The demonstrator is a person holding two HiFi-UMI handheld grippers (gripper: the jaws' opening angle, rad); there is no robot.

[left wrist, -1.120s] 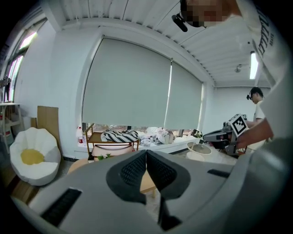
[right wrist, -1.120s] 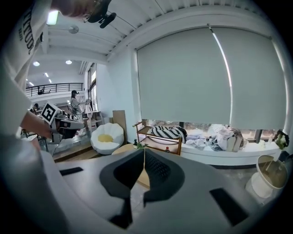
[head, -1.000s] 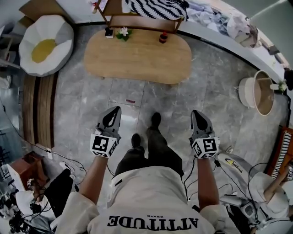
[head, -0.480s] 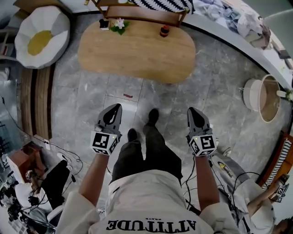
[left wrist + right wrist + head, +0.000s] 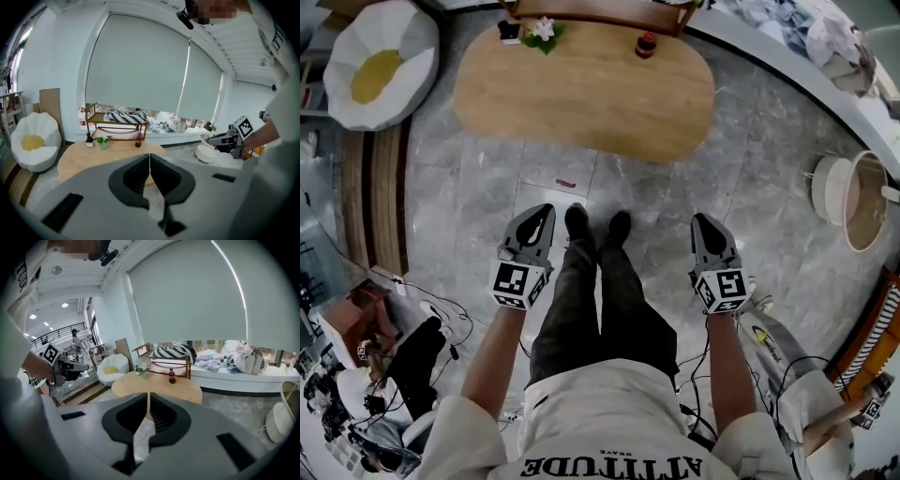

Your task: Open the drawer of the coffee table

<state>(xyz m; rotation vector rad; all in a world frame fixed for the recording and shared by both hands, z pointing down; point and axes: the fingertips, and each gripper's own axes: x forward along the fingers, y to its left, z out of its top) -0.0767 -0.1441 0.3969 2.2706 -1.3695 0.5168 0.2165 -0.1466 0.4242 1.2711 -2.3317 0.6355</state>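
- You stand nearer the surface (image 5: 581, 94) now, facing it.
- Left hand-held gripper (image 5: 539, 217) and right hand-held gripper (image 5: 705, 225) are both clenched, empty and well short of it. No drawer shows yet.

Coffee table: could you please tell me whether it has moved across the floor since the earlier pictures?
No. The coffee table keeps its place beside the white cushion seat and beyond the red scrap on the floor; only the camera shifted.
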